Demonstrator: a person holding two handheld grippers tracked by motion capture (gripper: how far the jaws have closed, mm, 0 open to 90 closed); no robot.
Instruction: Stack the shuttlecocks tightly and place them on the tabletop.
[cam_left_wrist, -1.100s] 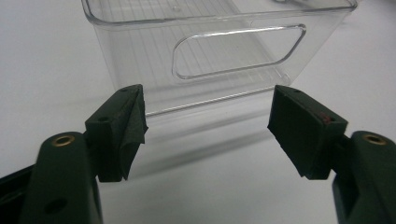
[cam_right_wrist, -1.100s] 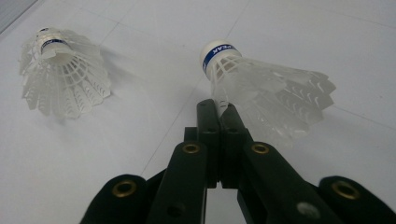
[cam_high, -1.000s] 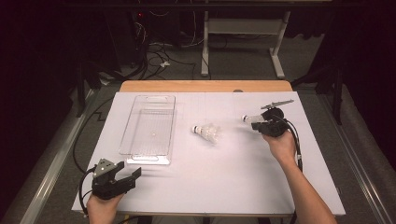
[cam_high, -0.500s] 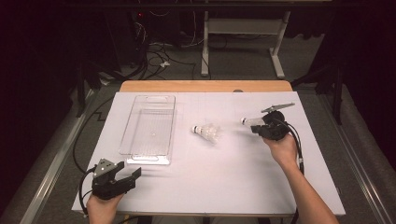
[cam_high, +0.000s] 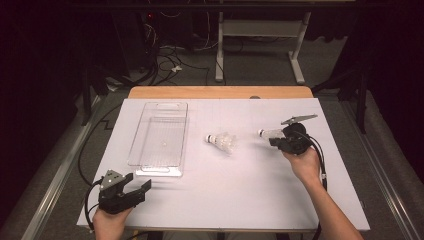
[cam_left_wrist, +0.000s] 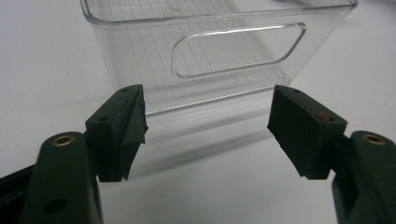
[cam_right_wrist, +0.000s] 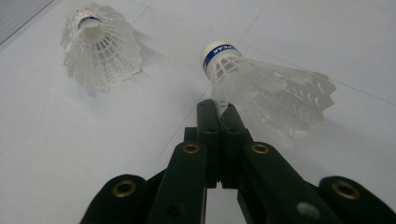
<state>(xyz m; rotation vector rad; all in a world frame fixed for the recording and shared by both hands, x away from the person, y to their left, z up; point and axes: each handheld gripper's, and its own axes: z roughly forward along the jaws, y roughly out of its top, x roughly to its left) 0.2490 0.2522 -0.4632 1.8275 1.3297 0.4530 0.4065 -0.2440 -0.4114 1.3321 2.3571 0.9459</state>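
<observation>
Count: two white feathered shuttlecocks with blue-banded cork tips, one clear rectangular plastic bin, two black two-jaw grippers, one white-topped table (cam_high: 240, 200) with a wooden strip along its far edge.

Right gripper (cam_high: 274, 138): jaws pressed together, clamped on the feather skirt of the first shuttlecock (cam_high: 267, 133). In the right gripper view the jaw tips pinch a thin bit of feather just below the cork, and the held shuttlecock (cam_right_wrist: 261, 88) sticks out past the tips, cork pointing away from the camera, skirt fanning to the right. In the high view it sits right of table centre, cork end pointing left toward the other shuttlecock; whether it clears the table surface cannot be told.

Second shuttlecock (cam_high: 222, 142): lying free on its side near table centre, cork end to the left, well apart from the right gripper and just right of the bin. In the right gripper view, that loose one (cam_right_wrist: 100, 44) is at upper left.

Bin (cam_high: 159, 140): left of centre, long side running away from the person, nothing visible inside. Cut-out handle in the near end wall (cam_left_wrist: 238, 49).

Left gripper (cam_high: 140, 189): jaws wide apart, nothing between them, parked at the near left corner of the table, pointed at the bin's near end and not touching it.
</observation>
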